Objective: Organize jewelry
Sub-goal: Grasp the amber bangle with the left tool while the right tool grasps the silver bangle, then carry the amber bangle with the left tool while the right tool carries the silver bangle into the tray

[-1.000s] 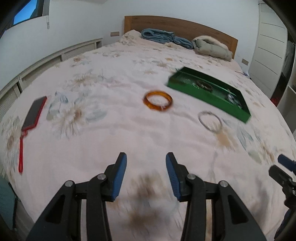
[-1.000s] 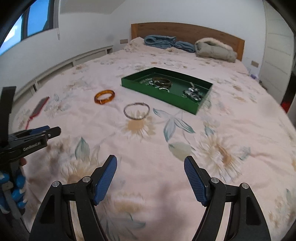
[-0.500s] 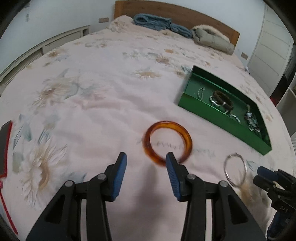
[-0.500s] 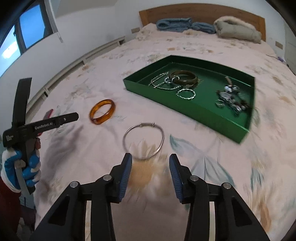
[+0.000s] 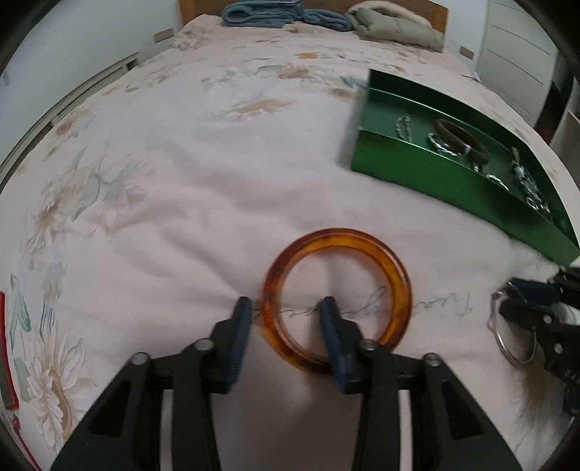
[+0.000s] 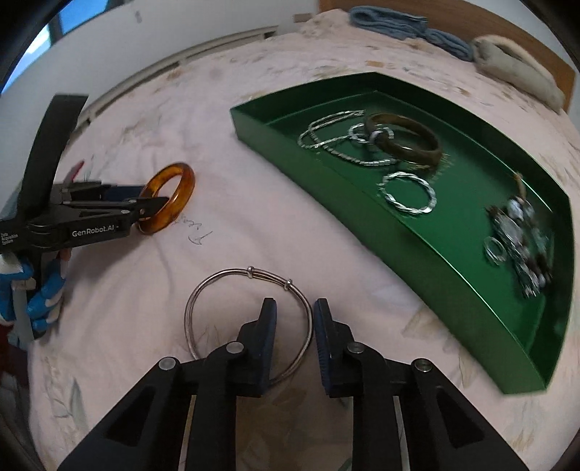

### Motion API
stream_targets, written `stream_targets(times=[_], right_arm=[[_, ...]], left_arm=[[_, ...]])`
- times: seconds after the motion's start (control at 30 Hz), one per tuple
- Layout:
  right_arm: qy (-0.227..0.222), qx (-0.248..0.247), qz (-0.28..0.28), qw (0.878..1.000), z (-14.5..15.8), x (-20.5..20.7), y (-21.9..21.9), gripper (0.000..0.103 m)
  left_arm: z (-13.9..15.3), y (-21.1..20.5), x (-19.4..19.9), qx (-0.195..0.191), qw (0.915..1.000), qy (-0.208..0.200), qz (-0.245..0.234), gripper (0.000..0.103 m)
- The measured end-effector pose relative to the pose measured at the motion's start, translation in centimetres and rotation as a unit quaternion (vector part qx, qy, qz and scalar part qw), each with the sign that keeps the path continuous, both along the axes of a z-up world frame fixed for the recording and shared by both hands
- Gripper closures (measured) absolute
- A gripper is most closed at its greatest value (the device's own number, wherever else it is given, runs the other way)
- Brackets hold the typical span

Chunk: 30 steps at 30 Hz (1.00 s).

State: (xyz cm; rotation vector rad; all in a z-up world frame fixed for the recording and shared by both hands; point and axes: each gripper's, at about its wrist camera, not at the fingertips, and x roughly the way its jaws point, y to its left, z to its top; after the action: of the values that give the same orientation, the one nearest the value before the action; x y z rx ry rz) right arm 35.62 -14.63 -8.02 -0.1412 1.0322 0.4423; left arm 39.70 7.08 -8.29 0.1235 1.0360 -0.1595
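Observation:
An amber bangle (image 5: 337, 235) lies flat on the floral bedspread. My left gripper (image 5: 286, 319) straddles its near-left rim, one finger outside the ring and one inside; the jaws are closing and a gap still shows at the pads. A thin silver bangle (image 6: 250, 270) lies nearer the green tray (image 6: 326, 181). My right gripper (image 6: 293, 319) has the silver ring's right side between its closing jaws, with the pads not touching it. The right wrist view also shows the left gripper (image 6: 145, 208) at the amber bangle (image 6: 181, 181).
The green tray (image 5: 435, 174) holds several chains, rings and a dark bangle (image 6: 406, 141). A red phone (image 5: 5, 344) lies at the bed's left edge. Blue towels (image 5: 282, 14) and a beige bundle (image 5: 395, 25) rest by the headboard. A gloved hand (image 6: 43, 290) holds the left tool.
Both grippers have come forward and down from the bed's near end onto the two bangles. Both pairs of jaws have narrowed, the right one much more.

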Motion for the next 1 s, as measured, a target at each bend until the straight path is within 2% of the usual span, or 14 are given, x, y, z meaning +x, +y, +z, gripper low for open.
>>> stream_targets(times=[0.07, 0.13, 0.27, 0.6, 0.8, 1.0], right_arm=[[-0.007, -0.004, 0.007, 1.000, -0.3, 0.2, 0.3, 0.083], [-0.019, -0.003, 0.007, 1.000, -0.3, 0.3, 0.4, 0.088], [-0.053, 0.000, 0.001, 0.999, 0.0, -0.4, 0.5, 0.097], [-0.141, -0.016, -0.024, 0.990, 3.4, -3.9, 0.5, 0.098], [-0.182, -0.019, -0.034, 0.983, 6.9, -5.7, 0.5, 0.100], [-0.222, -0.021, -0.051, 0.973, 10.8, -6.1, -1.3, 0.100]], left_arm=[[-0.1, -0.4, -0.3, -0.001, 0.9999, -0.008, -0.010, 0.085], [0.0, -0.9, -0.8, 0.005, 0.9997, -0.020, -0.016, 0.091], [0.4, -1.4, -1.4, 0.018, 0.9987, -0.046, -0.010, 0.092], [3.4, -2.3, -5.2, 0.028, 0.9938, -0.106, 0.014, 0.095], [6.5, -2.5, -6.5, 0.016, 0.9911, -0.131, 0.015, 0.095], [9.7, -3.9, -5.8, -0.017, 0.9890, -0.147, 0.007, 0.095]])
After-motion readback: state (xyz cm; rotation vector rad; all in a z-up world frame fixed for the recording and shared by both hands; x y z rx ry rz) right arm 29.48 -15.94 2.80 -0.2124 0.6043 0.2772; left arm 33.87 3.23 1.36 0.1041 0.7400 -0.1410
